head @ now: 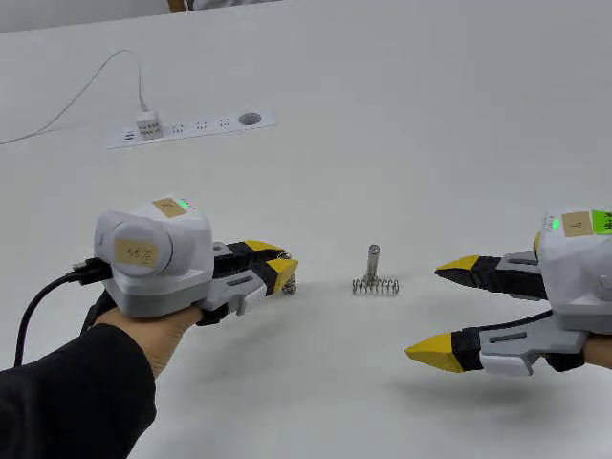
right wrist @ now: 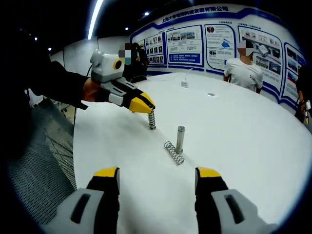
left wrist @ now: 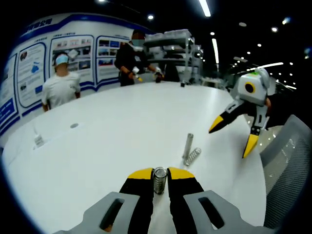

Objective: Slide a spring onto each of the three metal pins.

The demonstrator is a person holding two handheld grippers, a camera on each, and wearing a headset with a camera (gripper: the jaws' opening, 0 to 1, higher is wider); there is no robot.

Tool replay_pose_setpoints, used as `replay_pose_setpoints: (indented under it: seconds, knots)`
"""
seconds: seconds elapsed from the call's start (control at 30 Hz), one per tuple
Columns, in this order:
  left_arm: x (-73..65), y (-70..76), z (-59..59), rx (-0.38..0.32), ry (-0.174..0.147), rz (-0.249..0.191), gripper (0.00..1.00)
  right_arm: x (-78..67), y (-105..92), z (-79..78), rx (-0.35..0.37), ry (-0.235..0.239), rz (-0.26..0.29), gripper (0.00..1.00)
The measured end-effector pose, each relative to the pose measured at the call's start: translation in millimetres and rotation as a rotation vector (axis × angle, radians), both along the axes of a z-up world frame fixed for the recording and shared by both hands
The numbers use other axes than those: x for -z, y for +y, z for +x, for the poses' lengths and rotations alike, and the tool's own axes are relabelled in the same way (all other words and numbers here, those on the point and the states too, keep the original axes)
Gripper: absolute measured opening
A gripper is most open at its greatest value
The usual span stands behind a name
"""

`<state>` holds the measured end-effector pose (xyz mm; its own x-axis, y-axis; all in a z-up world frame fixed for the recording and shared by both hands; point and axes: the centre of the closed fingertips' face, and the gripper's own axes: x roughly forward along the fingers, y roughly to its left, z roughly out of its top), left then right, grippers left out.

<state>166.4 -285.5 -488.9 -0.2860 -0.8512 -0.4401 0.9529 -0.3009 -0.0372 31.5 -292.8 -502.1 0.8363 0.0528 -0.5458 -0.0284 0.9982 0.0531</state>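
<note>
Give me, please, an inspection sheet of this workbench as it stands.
Surface: white table, flat.
Job's things: one pin upright, a spring lying at its foot; second spring upright in the left gripper.
Clutter: nothing seen.
Grippers: left gripper shut on second spring; right gripper open, apart from pin.
Cables: power strip with plug and white cable; black cable at left gripper.
Surroundings: people and posters beyond the table.

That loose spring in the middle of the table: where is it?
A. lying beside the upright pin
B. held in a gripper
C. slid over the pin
A: the spring lies flat at the foot of the upright pin, not around it.
</note>
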Motion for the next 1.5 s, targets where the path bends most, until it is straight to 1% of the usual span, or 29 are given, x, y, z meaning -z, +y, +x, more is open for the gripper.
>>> replay_pose_setpoints:
  seconds: [0.13,0.27,0.3,0.43,0.57,0.7,0.73,0.9,1.13,1.33,1.5]
  knots:
    - [2.5,0.5,0.7,-0.003,-0.002,0.005,0.1,0.9,0.7,0.4,0.001,-0.001,0.003,0.64]
    - [5.7,1.0,0.9,-0.001,-0.01,0.012,0.11,2.7,0.2,0.6,0.001,0.0,0.005,0.64]
    - [5.0,0.2,1.4,-0.003,-0.01,0.006,0.11,2.9,0.0,0.8,0.001,0.0,0.006,0.64]
    - [5.5,-0.6,1.8,-0.001,-0.015,0.005,0.11,3.7,0.5,1.4,-0.002,0.0,0.008,0.63]
    - [7.0,0.4,2.0,0.001,-0.022,0.012,0.11,4.0,0.8,2.2,-0.003,0.001,0.009,0.63]
    - [5.9,1.3,2.4,-0.001,-0.02,0.012,0.14,4.8,-0.2,3.2,-0.004,0.004,0.008,0.63]
    - [5.4,1.5,3.2,-0.002,-0.022,0.011,0.15,5.3,-0.7,3.8,-0.002,0.005,0.01,0.63]
    - [-2.8,3.3,4.4,-0.011,-0.009,-0.005,0.18,6.1,-2.0,5.7,0.003,0.008,0.018,0.62]
    - [-11.4,8.4,4.1,-0.009,-0.017,-0.02,0.22,6.8,-2.7,7.8,-0.005,0.018,0.011,0.61]
    - [-18.1,11.7,5.1,-0.012,-0.015,-0.035,0.23,8.3,-5.1,9.6,-0.007,0.027,0.005,0.59]
    - [-25.1,15.2,3.8,-0.013,-0.007,-0.051,0.24,8.2,-9.2,13.5,-0.009,0.03,0.0,0.55]
